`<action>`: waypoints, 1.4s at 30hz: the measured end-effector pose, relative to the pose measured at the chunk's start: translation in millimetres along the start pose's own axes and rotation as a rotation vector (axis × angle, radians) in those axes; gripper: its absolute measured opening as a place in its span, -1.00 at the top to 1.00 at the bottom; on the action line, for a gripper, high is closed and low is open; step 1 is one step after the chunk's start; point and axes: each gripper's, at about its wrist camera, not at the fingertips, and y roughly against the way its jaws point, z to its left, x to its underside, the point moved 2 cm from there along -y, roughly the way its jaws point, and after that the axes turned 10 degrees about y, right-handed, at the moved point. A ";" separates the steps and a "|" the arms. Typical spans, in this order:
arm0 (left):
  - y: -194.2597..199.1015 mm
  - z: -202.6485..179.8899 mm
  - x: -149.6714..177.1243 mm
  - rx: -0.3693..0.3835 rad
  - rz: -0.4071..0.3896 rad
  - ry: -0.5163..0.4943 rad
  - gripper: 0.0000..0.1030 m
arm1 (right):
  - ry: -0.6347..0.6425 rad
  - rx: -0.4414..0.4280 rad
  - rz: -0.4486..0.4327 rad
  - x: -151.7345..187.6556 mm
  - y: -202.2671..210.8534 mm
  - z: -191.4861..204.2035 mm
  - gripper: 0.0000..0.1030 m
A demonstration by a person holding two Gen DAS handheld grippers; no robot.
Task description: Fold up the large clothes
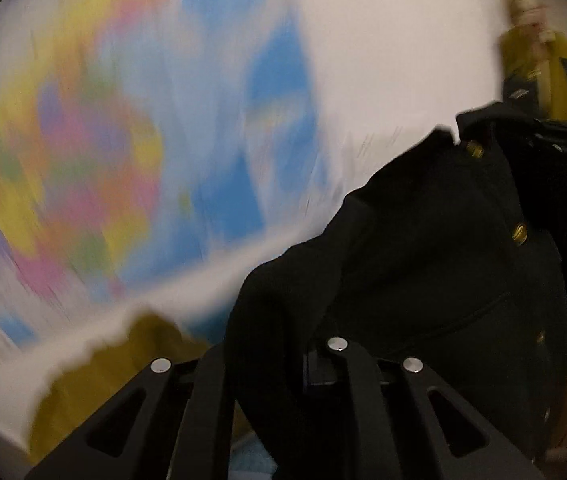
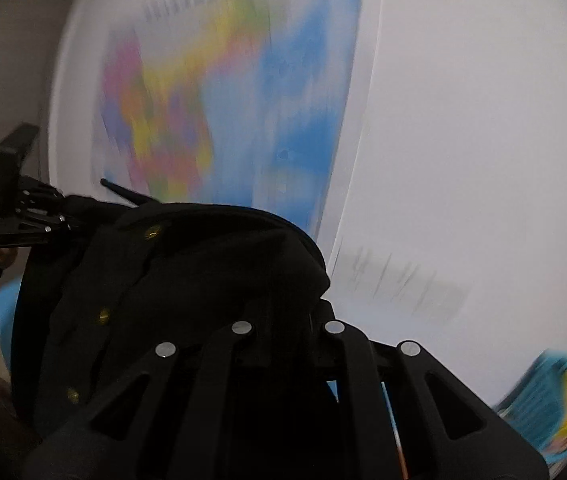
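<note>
White wall (image 2: 483, 140): fills the background in both wrist views, motion-blurred.
Map poster (image 1: 103, 140): multicolour patches with blue areas, pinned on the wall, heavily blurred; also visible from the right wrist (image 2: 235, 92).
Black coat (image 1: 423, 248): large dark garment with gold buttons, held up in the air in front of the wall, hanging between the two tools; seen from the right wrist (image 2: 187, 272) it drapes over and left of that tool's linkage.
Yellow cloth (image 1: 95, 364): mustard fabric at lower left of the left wrist view, edge blurred; what it belongs to is unclear.
Left gripper (image 1: 279, 364): fingers pinched onto a fold of the coat, fabric running down between them; from the right wrist view (image 2: 39, 216) it sits at the coat's far left edge, touching it.
Right gripper (image 2: 287, 320): coat bunched over the fingertips and hiding them, cloth appears clamped between the fingers.
Gold buttons (image 2: 151, 233): row along the coat front, small, shiny.
</note>
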 end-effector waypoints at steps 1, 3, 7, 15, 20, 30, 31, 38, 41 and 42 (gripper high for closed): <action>-46.4 6.4 14.5 -0.001 0.077 0.029 0.90 | 0.011 -0.003 0.059 13.0 -33.2 2.5 0.88; -111.0 11.6 40.6 -0.011 0.187 0.051 0.91 | -0.002 -0.066 0.179 47.7 -104.5 11.5 0.88; -188.5 19.9 74.0 -0.024 0.303 0.073 0.92 | 0.027 -0.064 0.324 87.5 -175.7 24.7 0.88; -164.8 51.1 20.9 0.061 0.157 0.197 0.91 | -0.086 -0.046 0.108 37.1 -166.2 -25.1 0.88; -205.5 39.7 47.7 0.011 0.289 0.180 0.73 | -0.113 -0.042 0.304 73.1 -230.5 -24.8 0.57; -176.3 31.7 64.9 0.002 0.283 0.164 -0.40 | -0.252 -0.013 0.366 125.4 -155.0 -29.2 -0.64; -164.8 29.3 66.8 0.023 0.268 0.158 -0.46 | -0.271 -0.032 0.365 134.1 -137.9 -26.2 -0.66; -107.4 9.1 105.8 0.155 0.279 0.130 -0.52 | -0.325 -0.157 0.410 206.3 -52.6 16.7 -0.70; -81.3 -4.7 134.7 0.214 0.289 0.097 -0.59 | -0.266 -0.181 0.415 215.1 -21.5 38.9 -0.83; -73.2 -5.5 144.2 0.229 0.290 0.090 -0.62 | -0.231 -0.165 0.428 220.1 -11.4 48.5 -0.83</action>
